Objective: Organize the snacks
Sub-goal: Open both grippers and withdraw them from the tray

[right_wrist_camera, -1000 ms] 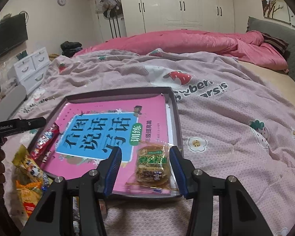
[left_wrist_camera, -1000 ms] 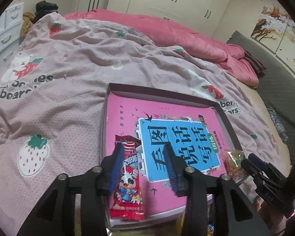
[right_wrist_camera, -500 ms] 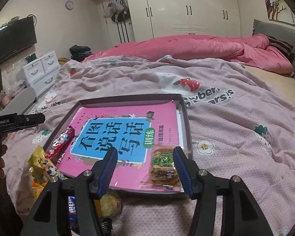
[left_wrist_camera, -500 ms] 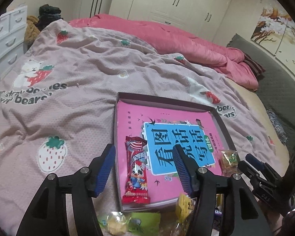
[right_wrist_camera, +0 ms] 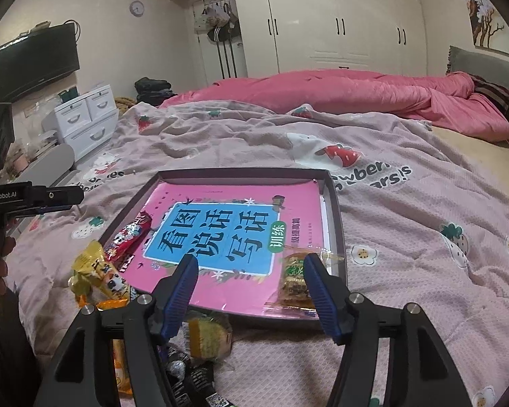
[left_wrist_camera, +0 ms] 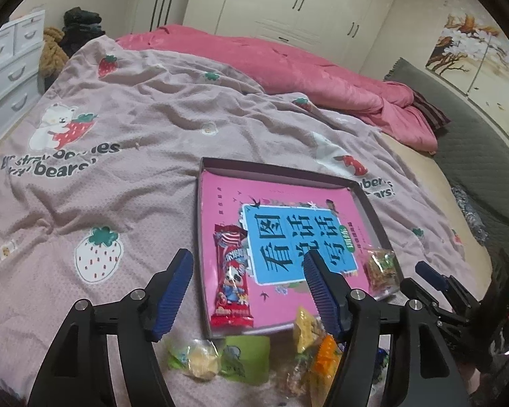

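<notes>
both views are lit by dim, warm indoor light, and a pinkish cast is laid over everything. the brightest patch is seen on the glossy wardrobe doors (right_wrist_camera: 339, 23), where overhead light is reflected near their top. a soft sheen is thrown back by the pink book cover (left_wrist_camera: 281, 237) in the tray (right_wrist_camera: 337, 224), most at its near edge. shadows are weak and diffuse; a darker zone is formed just below the tray's near rim, among the loose snack packets (left_wrist_camera: 254, 356). strong fisheye bending is shown: the wardrobe lines are curved, and the corners are swallowed by black vignette. fine print on the wrappers is smeared, and grain is noticeable.
</notes>
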Available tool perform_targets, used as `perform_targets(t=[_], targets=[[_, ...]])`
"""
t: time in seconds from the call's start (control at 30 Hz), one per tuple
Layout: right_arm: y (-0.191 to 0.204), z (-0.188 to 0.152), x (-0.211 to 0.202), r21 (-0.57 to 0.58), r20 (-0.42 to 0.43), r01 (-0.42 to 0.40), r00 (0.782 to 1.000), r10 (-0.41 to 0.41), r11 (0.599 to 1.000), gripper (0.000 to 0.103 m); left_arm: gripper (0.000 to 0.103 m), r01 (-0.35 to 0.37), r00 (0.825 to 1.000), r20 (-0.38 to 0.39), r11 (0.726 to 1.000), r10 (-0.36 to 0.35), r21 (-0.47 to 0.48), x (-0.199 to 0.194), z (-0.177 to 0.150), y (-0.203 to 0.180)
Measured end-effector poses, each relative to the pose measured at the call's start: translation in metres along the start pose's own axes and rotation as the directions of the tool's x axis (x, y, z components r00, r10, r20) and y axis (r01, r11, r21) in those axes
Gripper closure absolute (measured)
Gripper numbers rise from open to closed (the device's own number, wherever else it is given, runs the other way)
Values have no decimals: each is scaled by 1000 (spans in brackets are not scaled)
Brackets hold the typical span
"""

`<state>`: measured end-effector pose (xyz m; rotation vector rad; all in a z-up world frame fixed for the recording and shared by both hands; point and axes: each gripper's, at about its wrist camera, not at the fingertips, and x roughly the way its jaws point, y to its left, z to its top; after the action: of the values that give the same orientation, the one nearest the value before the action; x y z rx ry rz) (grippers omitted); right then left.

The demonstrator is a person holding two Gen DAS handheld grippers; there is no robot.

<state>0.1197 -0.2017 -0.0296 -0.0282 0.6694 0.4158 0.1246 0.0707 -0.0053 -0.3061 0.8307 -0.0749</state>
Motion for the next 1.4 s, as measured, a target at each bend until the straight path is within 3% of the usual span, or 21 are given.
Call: perform_targets(t=[0.87, 1.4], targets=[[32, -12, -30, -71, 2, -29, 1000, 29, 997, 34, 29, -38, 997, -72, 999, 37, -11, -22, -36, 23], [81, -39, -45, -157, -79, -139, 989, 128, 978, 34, 29, 90, 989, -120, 995, -86, 33, -14, -51, -13]])
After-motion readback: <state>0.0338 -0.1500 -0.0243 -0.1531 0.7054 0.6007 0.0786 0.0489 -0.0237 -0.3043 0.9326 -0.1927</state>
